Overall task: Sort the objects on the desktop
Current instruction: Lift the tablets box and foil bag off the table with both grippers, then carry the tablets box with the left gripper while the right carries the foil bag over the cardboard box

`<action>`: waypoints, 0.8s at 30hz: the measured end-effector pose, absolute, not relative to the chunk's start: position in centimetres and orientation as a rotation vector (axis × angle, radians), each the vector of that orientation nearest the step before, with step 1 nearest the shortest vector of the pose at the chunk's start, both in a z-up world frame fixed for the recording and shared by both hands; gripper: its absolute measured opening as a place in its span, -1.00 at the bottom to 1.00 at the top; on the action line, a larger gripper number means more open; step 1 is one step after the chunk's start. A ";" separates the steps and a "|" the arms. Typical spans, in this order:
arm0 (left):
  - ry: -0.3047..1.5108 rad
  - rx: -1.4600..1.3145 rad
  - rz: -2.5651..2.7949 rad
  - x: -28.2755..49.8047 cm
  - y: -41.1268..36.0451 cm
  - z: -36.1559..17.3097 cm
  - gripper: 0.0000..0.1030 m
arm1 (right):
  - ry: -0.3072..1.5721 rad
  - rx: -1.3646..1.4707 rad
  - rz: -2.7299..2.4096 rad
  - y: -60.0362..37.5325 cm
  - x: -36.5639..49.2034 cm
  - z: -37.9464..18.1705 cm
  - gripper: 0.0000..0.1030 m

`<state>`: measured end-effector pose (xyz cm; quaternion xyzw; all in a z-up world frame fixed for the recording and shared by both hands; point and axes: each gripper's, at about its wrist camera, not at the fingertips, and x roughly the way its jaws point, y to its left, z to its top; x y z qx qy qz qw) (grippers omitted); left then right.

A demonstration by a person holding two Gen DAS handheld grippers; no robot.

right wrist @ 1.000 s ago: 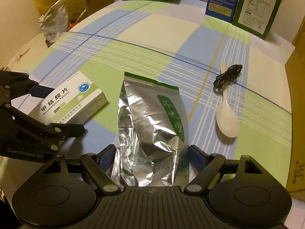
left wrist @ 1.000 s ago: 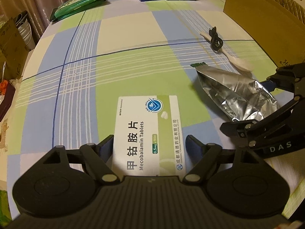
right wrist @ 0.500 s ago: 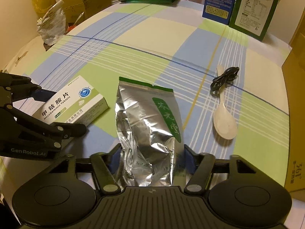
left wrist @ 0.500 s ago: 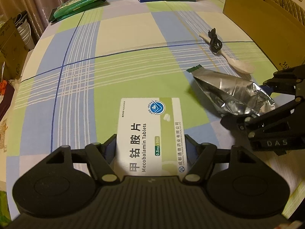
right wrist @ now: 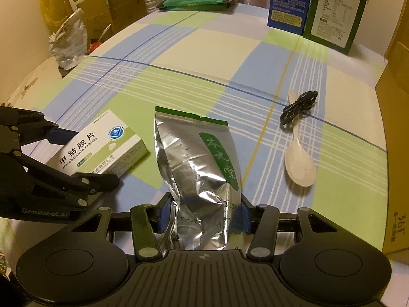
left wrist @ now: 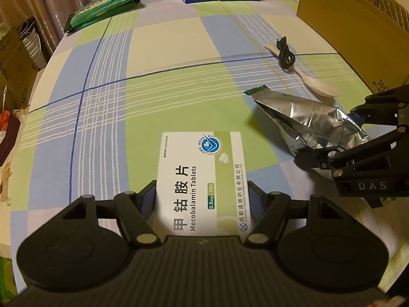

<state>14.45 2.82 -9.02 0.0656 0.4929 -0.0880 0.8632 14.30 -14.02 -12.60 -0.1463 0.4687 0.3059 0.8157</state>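
My left gripper (left wrist: 203,199) has the white box of tablets (left wrist: 202,179) between its two fingers. The fingers sit tight on the two long sides of the box, about half way open, and I have hold of it. The near end of the box is in the grip and the far end sticks out past the fingertips, flat over the checked cloth (left wrist: 158,102).

My right gripper (right wrist: 204,215) has the shiny silver bag (right wrist: 196,161) between its fingers. Its jaws have just been closing, and now the blue pads press in on both sides of the bag's crumpled bottom end. The bag is squashed thin there, so I have hold of it. The green top edge of the bag points away from the fingertips.

From the right camera, the box of tablets (right wrist: 102,145) is off to the left of my right fingers, with the left gripper (right wrist: 84,158) around it. From the left camera, the silver bag (left wrist: 309,125) is off to the right of my left fingers, with the right gripper (left wrist: 340,138) on it.

Past the bag and to the right of my right fingers lies a white spoon (right wrist: 300,161). A black cord (right wrist: 297,110) lies coiled over its handle, touching it.

Far ahead of both grippers stand a blue box (right wrist: 290,2) and a dark green box (right wrist: 334,15), side by side. A green pack (right wrist: 196,0) lies flat at the far edge
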 end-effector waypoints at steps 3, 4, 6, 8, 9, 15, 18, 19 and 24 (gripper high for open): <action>1.039 0.131 -0.190 14.4 2.8 -9.0 0.30 | 1.004 -0.309 0.654 -14.1 14.4 -12.6 -0.05; 1.040 0.131 -0.190 14.4 2.8 -9.0 0.30 | 1.006 -0.308 0.655 -14.1 14.5 -12.7 -0.04; 1.042 0.129 -0.192 14.5 2.8 -9.0 0.30 | 1.011 -0.320 0.659 -14.0 14.5 -12.8 0.02; 1.045 0.129 -0.193 14.5 2.9 -9.0 0.30 | 1.016 -0.333 0.664 -13.8 14.6 -12.9 0.11; 1.047 0.129 -0.194 14.6 2.9 -9.0 0.30 | 1.019 -0.337 0.667 -13.8 14.6 -13.0 0.14; 1.056 0.138 -0.199 14.7 2.8 -9.0 0.32 | 1.050 -0.393 0.695 -13.3 15.2 -13.2 0.28; 1.057 0.141 -0.201 14.9 2.7 -9.0 0.32 | 1.053 -0.396 0.692 -13.2 15.4 -13.2 0.29; 1.057 0.141 -0.201 14.9 2.7 -9.0 0.32 | 1.054 -0.397 0.691 -13.2 15.5 -13.2 0.29; 1.059 0.145 -0.204 15.1 2.4 -9.0 0.32 | 1.050 -0.392 0.693 -13.1 15.2 -13.0 0.04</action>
